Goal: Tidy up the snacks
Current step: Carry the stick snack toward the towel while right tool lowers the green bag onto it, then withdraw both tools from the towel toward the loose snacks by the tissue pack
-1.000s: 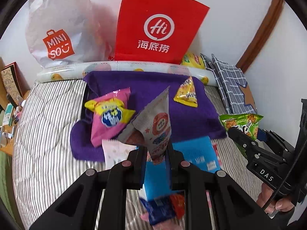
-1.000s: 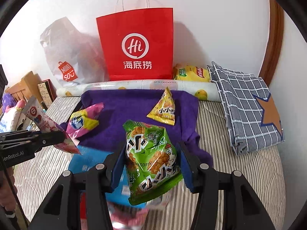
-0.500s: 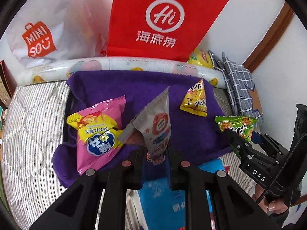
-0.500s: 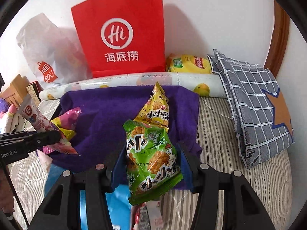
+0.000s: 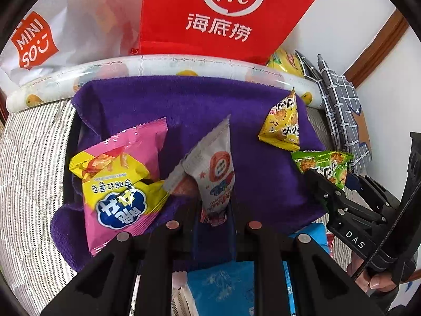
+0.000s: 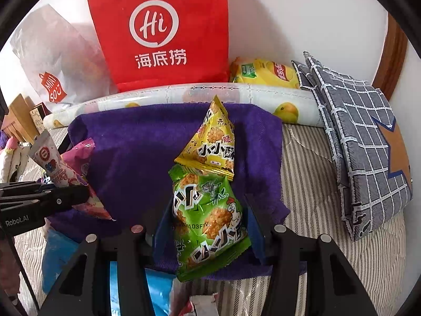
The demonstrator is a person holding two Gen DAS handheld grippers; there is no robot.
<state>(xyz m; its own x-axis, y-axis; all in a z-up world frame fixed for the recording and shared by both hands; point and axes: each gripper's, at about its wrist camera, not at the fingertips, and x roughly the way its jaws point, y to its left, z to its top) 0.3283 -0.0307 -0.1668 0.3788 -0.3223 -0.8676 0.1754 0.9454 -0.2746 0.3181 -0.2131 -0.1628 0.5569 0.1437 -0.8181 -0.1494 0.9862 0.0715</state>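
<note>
Left claw (image 5: 214,210) clamped on grey-white snack sachet (image 5: 213,166), mid-frame in left wrist view, above purple towel (image 5: 197,102). Right claw (image 6: 208,226) grips green snack packet (image 6: 208,218), centre-low in right wrist view, just below yellow triangular packet (image 6: 210,142) lying on towel. Pink-yellow packet (image 5: 118,184) lies at towel's left.

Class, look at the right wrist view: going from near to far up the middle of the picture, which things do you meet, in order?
Green snack packet held in the right gripper → yellow triangular snack packet on the purple cloth → fruit-print roll → red paper bag against the wall.
</note>
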